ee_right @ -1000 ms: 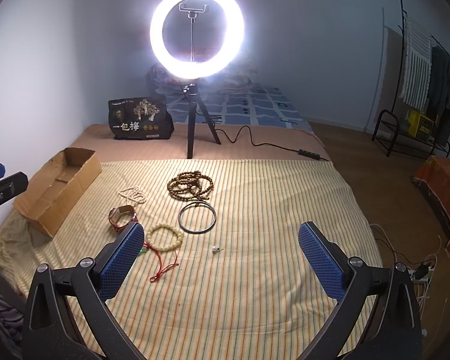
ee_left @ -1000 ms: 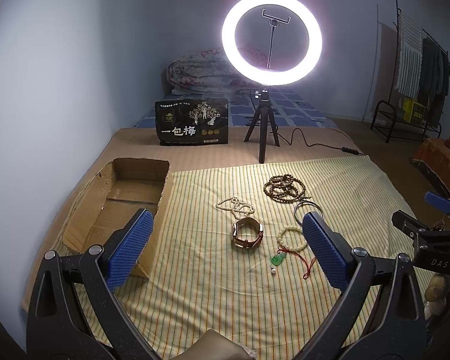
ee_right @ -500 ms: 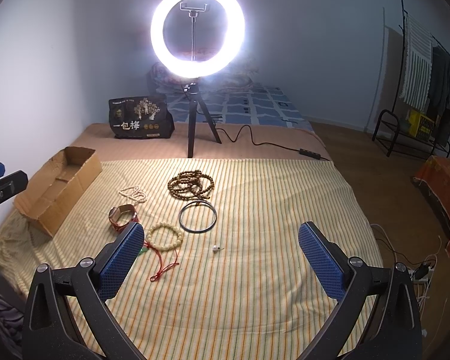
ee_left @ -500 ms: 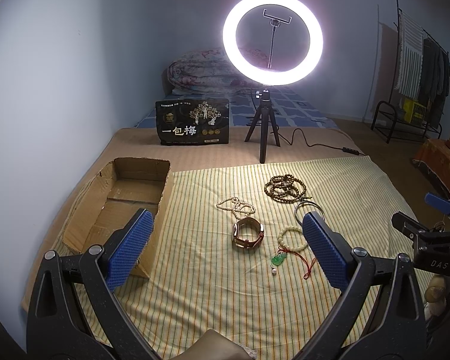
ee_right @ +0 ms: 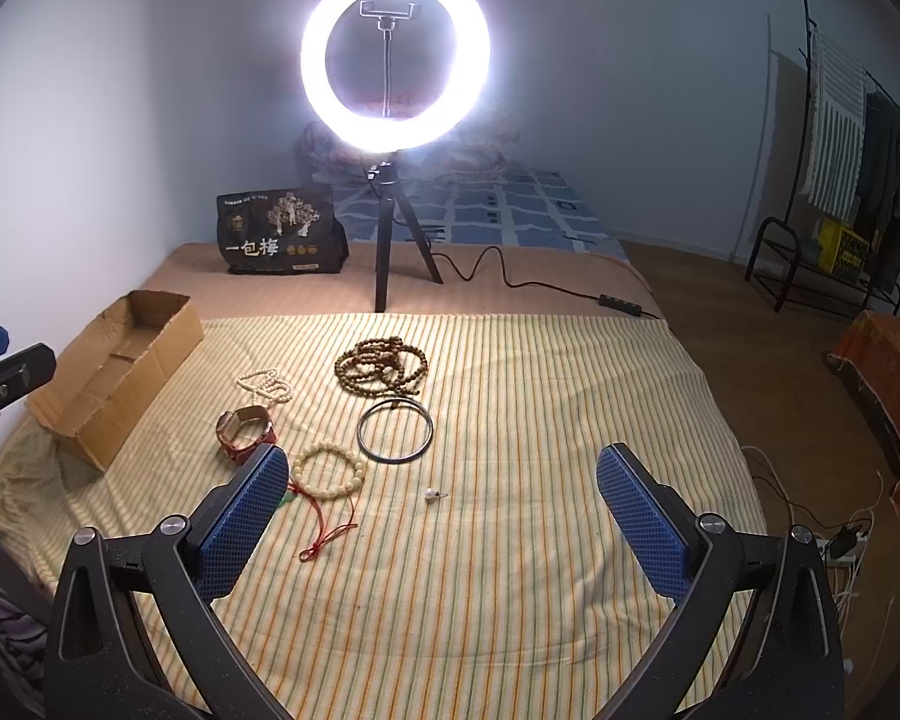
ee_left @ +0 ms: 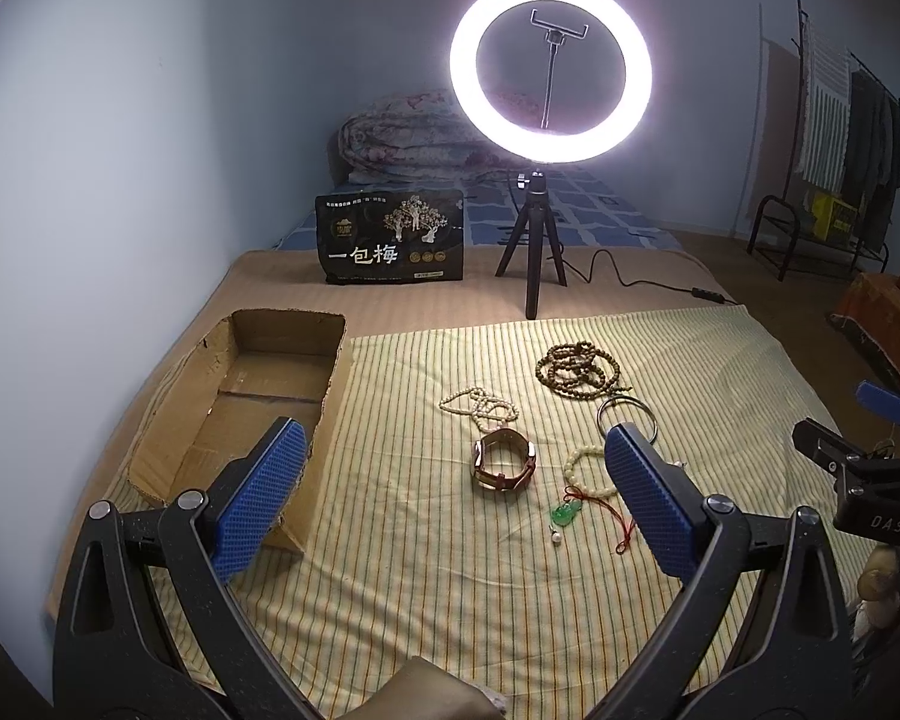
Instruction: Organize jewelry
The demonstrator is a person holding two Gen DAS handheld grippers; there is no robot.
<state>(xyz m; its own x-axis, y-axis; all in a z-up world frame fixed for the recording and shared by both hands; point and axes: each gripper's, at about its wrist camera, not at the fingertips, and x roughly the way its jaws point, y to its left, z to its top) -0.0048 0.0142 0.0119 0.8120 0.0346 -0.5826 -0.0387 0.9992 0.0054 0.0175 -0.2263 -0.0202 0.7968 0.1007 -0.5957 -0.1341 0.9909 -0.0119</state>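
Observation:
Jewelry lies on a striped cloth: a brown bead necklace, a white pearl strand, a brown-strapped watch, a cream bead bracelet, a dark bangle, a green pendant on red cord, and a small pearl earring. An open cardboard box sits at the left. My left gripper and right gripper are open, empty, above the cloth.
A lit ring light on a tripod stands behind the cloth, its cable running right. A black printed bag leans behind the box. A wall runs along the left. A clothes rack stands far right.

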